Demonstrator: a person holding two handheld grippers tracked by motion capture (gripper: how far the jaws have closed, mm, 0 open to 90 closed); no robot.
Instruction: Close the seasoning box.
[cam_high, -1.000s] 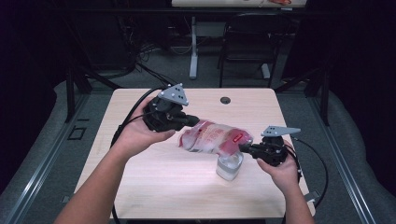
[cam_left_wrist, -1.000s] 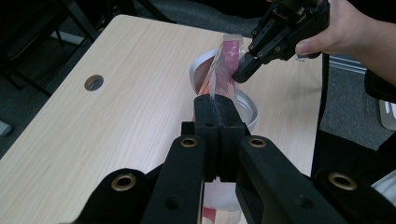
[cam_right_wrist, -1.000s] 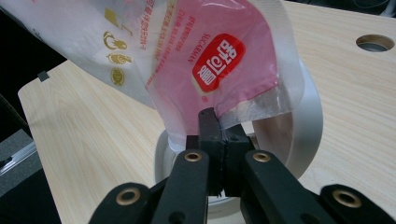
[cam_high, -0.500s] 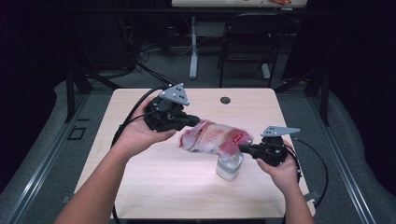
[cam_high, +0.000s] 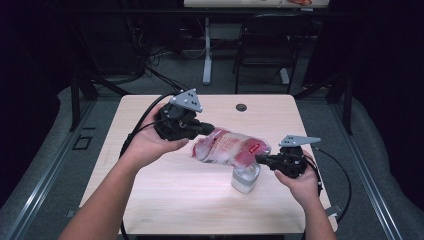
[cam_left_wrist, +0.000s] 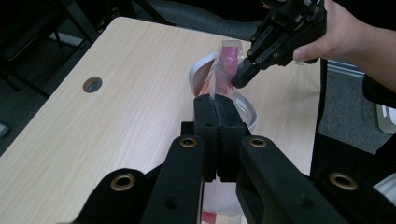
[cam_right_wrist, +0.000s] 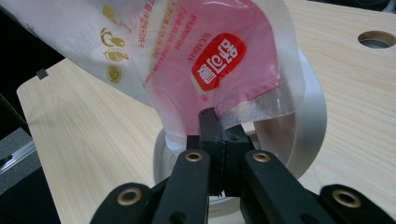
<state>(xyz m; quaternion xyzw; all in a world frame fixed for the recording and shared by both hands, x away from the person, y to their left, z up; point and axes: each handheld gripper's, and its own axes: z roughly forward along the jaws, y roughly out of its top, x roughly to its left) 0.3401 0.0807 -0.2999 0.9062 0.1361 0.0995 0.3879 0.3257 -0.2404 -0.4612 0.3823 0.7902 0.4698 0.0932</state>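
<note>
Light wood-grain table (cam_high: 165, 200) sits in the middle of the high view, rounded corners, pale top. There's a round cable hole (cam_high: 241, 107) near its far edge, just right of centre. The one thing actually standing on the top is a clear jar (cam_high: 245, 179) with a white rim, lower right of centre in the frame. In the left gripper view the hole (cam_left_wrist: 92, 84) shows at the left, the jar (cam_left_wrist: 247, 112) mid-frame.
</note>
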